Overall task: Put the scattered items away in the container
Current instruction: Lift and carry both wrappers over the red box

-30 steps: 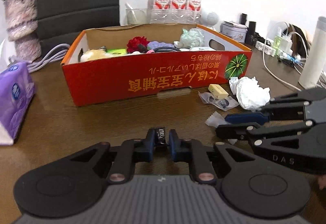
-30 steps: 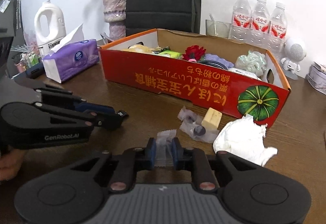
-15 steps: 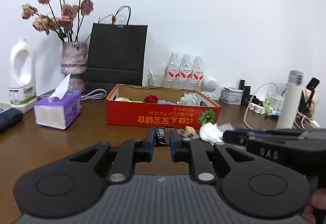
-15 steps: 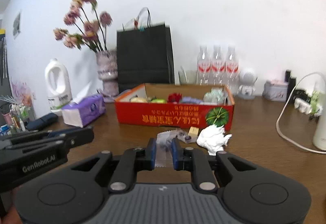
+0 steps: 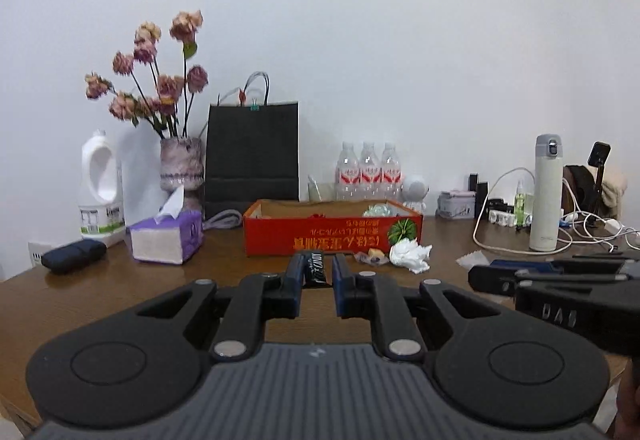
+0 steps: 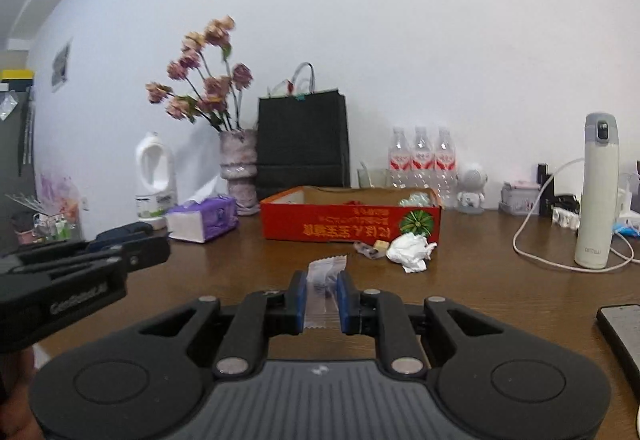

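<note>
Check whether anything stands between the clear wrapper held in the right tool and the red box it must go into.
Nothing visible does. Bare tabletop lies between the clear wrapper in the right tool and the red box; the crumpled tissue lies off to the right.

Pretty even, soft indoor light, no harsh shadows. The glossy brown wooden table [image 5: 224, 272] picks up faint sheen. Heavy fisheye bending at the edges, dark corners, and the dried pink flowers [image 6: 208, 79] look slightly smeared.
</note>
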A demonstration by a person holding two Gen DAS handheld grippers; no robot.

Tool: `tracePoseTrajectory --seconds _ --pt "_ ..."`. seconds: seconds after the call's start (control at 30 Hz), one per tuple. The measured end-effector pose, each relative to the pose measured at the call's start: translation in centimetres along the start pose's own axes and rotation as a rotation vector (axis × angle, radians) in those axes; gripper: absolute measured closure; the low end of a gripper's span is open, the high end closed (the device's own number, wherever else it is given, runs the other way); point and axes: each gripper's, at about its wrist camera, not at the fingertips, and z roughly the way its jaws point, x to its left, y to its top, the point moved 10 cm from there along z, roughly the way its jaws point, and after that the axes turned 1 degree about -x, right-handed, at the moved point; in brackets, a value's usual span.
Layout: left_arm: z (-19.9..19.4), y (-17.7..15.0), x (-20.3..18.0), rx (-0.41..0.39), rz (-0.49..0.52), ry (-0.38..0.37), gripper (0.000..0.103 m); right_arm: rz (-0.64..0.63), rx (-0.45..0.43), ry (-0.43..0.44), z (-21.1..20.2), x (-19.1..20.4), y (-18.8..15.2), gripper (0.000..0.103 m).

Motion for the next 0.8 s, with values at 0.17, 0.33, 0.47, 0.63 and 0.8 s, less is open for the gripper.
tracePoseTrajectory --seconds 0.17,0.33,0.47,0.63,0.8 --pt "-0.1 0.6 -0.2 -0.038 0.013 -0.004 0.087 -0.020 -0.065 0.006 -0.4 0.6 1.0 0.088" --pt "1.2 0.4 0.2 -0.021 -0.013 -0.008 0.087 -0.014 -0.070 -0.019 0.6 -0.2 1.3 0.088" --pt "4.7 2.4 0.9 -0.015 -0.065 -0.031 0.087 0.000 -0.082 -0.045 3.4 -1.8 3.4 0.088" --pt "12.6 6.8 1.4 -0.074 -0.080 -0.054 0.087 0.017 -0.150 -0.051 9.9 -4.0 8.9 0.088" --pt "21.1 11.2 2.7 -0.096 -0.087 -0.066 0.087 0.044 -0.146 -0.020 17.4 -6.4 14.1 0.088"
